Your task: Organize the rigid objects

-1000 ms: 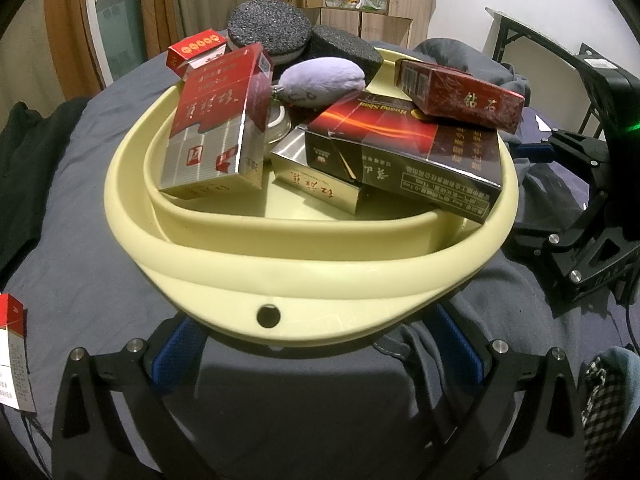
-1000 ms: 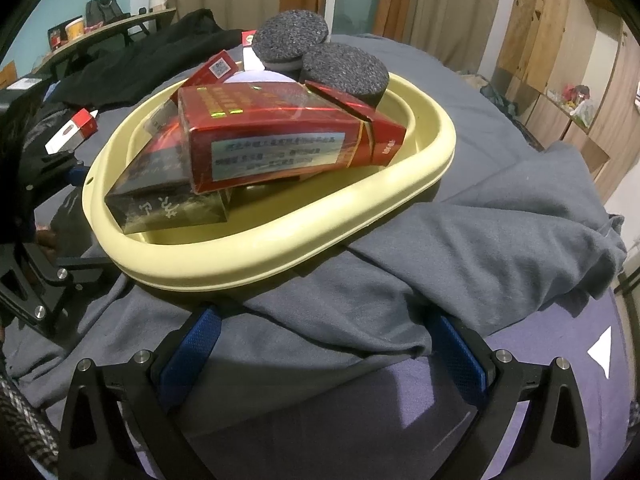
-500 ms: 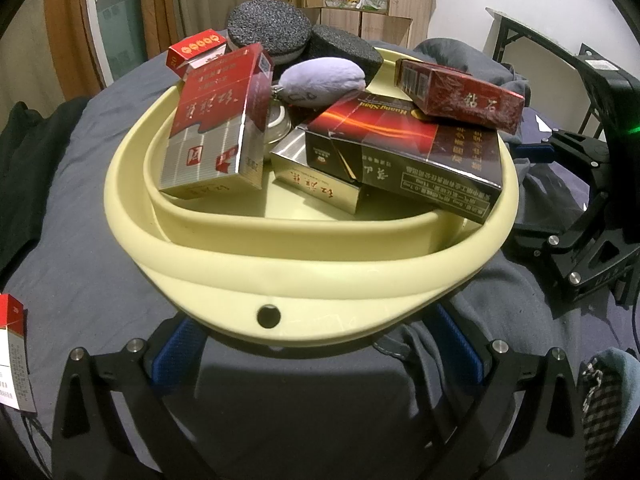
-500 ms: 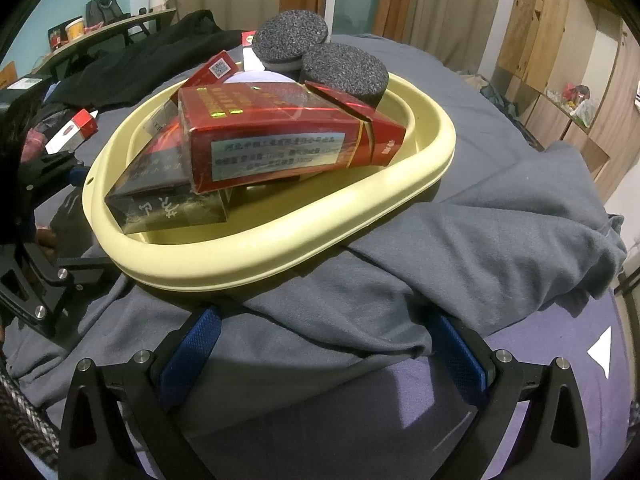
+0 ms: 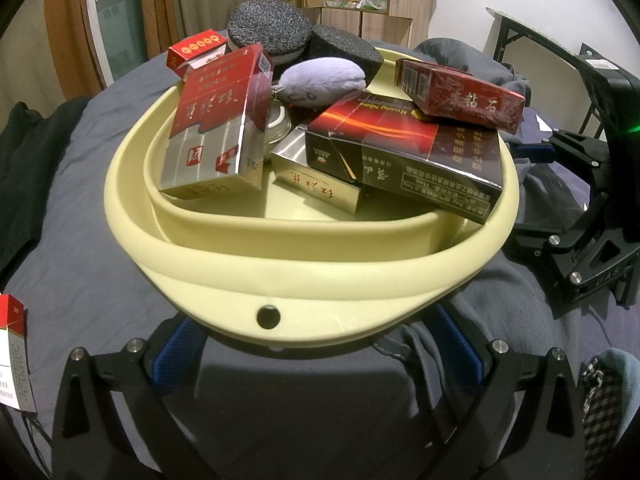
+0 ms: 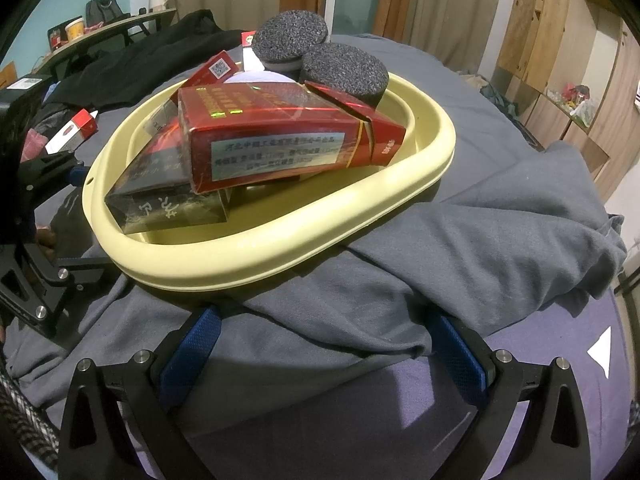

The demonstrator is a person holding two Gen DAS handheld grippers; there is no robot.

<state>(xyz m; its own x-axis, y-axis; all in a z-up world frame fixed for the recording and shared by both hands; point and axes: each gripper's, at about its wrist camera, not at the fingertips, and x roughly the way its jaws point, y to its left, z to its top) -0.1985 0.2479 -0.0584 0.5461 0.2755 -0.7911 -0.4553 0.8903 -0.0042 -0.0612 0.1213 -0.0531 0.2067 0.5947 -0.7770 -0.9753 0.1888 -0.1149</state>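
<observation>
Right now your left gripper [image 5: 316,344] sits with its blue-padded fingers spread wide on either side of the near lip of the pale yellow oval plastic basin [image 5: 280,268], gripping nothing. Your right gripper [image 6: 324,344] is equally wide open and empty, hovering over the rumpled grey sweatshirt [image 6: 460,232] just beside the basin's long edge. The basin rests on the grey-covered bed and already carries most of the load: a red-and-silver cigarette carton [image 5: 218,124] leaning upright against the wall, a black-and-orange carton [image 5: 408,156] lying across a gold box [image 5: 316,178], a dark red pack [image 5: 460,96] perched on top, a lilac plush pouch [image 5: 322,84], and black foam discs [image 5: 268,28] at the far rim. One red-and-white pack [image 5: 14,352] lies outside, at your left. The stack looks loose, so I'd judge it topples easily if you nudge the rim.
</observation>
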